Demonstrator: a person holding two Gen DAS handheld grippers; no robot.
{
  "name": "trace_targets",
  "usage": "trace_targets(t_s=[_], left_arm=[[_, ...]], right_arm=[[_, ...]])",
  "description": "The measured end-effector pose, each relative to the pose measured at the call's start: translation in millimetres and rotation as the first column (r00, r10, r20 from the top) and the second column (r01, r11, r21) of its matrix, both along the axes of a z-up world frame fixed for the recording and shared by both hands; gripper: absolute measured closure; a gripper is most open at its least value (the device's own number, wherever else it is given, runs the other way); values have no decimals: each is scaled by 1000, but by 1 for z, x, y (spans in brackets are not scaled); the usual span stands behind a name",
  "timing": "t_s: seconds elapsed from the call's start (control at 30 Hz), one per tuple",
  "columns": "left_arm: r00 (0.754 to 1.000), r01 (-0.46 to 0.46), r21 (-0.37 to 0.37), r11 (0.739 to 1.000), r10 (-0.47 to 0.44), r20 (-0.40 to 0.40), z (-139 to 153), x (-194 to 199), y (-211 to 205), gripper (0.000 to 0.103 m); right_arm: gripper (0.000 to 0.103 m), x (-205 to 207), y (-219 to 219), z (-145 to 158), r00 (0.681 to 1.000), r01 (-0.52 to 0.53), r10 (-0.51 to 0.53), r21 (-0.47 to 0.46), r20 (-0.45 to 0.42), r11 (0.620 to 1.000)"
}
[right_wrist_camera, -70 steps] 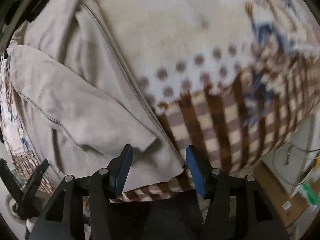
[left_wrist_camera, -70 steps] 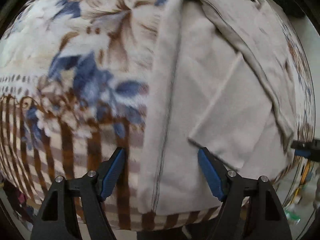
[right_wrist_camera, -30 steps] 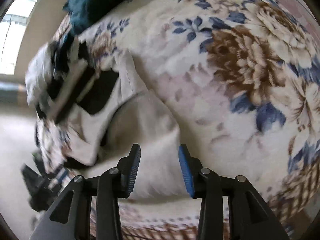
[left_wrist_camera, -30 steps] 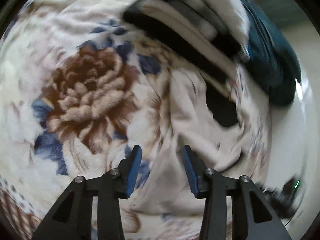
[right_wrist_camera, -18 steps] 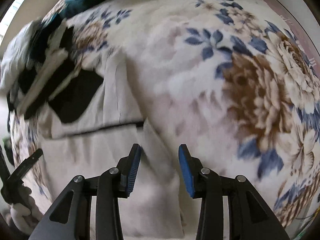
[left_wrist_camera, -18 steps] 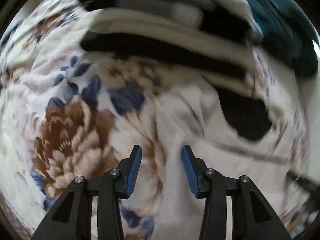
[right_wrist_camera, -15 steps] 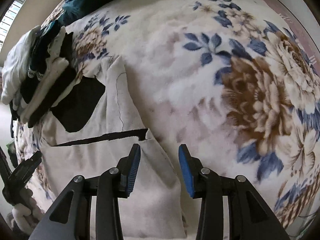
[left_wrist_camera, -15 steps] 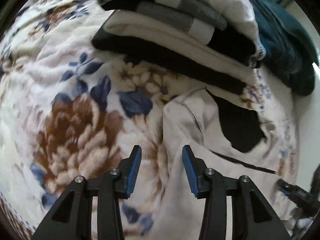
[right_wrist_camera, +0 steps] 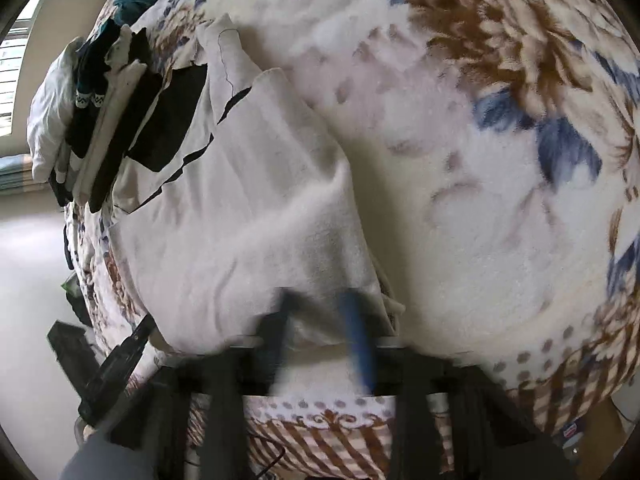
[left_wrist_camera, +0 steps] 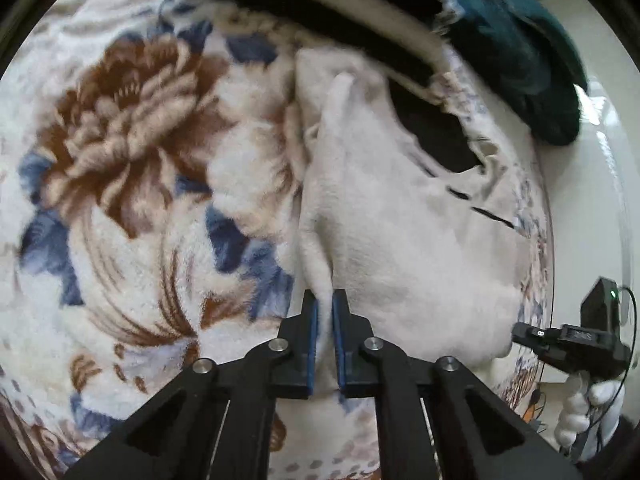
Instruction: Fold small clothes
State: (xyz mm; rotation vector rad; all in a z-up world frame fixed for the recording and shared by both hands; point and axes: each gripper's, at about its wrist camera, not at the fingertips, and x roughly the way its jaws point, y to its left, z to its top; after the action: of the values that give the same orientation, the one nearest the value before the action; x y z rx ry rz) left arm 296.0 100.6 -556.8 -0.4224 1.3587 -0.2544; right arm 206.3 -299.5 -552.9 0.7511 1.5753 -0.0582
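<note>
Both wrist cameras look down close, sharing the cream garment (left_wrist_camera: 400,240) and blanket (right_wrist_camera: 500,200).

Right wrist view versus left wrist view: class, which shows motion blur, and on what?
Right wrist view: the right hand-held gripper is smeared, while the beige garment stays fairly sharp. Left wrist view: the left hand-held gripper is crisp, with slight softness in the folded stack.

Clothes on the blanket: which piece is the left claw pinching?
The beige garment spread flat on the floral blanket; the left claw is shut on its near edge. The folded black-and-white stack and the teal garment lie beyond it, untouched.
</note>
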Motion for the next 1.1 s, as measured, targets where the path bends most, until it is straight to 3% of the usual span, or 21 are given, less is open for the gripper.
trace_targets(t_s=[0.1,0.33,0.4,0.43,0.47,0.5,0.63,0.7,0.73,0.77,0.83,1.1], left_arm=[[1000,-4,6,1000,4,15,20,-17,14,98],[998,-18,26,1000,19,-52,4,-27,7,100],[997,-34,-7,999,33,-70,0,-25,13,99],[996,-47,-21,999,45,-82,-2,-22,14,99],[994,-63,-42,997,59,-87,-2,-21,17,98],[994,-72,-64,995,66,-90,-2,-21,20,96],[995,-63,-122,991,52,-86,-5,-21,16,65],[996,-36,-131,991,25,-87,-10,-20,6,65],[996,-22,-134,991,10,-93,-13,-19,1,65],[997,-8,-111,994,-1,-80,-14,-20,-3,69],[999,-15,-89,996,10,-48,-12,-21,-5,97],[1000,-12,-82,997,12,3,25,-41,1,98]], right_arm=[[103,-1,5,6,1000,-14,14,-40,9,999],[102,-7,-4,16,998,-56,55,-87,-13,995],[85,-6,-7,15,999,-53,53,-72,0,996],[60,-5,-9,13,999,-46,46,-47,1,998],[45,-5,-11,11,999,-36,36,-30,10,999],[45,-5,-12,9,999,-24,24,-6,25,1000],[45,-6,-8,-11,999,-33,33,20,-19,999],[66,-7,-2,-16,999,-38,39,29,-25,999],[86,-8,0,-15,999,-42,42,17,-20,999],[90,-7,3,-14,999,-50,50,2,-16,999],[92,-7,6,-8,999,-52,52,-12,4,999],[94,-9,4,22,994,-106,106,-27,4,994]])
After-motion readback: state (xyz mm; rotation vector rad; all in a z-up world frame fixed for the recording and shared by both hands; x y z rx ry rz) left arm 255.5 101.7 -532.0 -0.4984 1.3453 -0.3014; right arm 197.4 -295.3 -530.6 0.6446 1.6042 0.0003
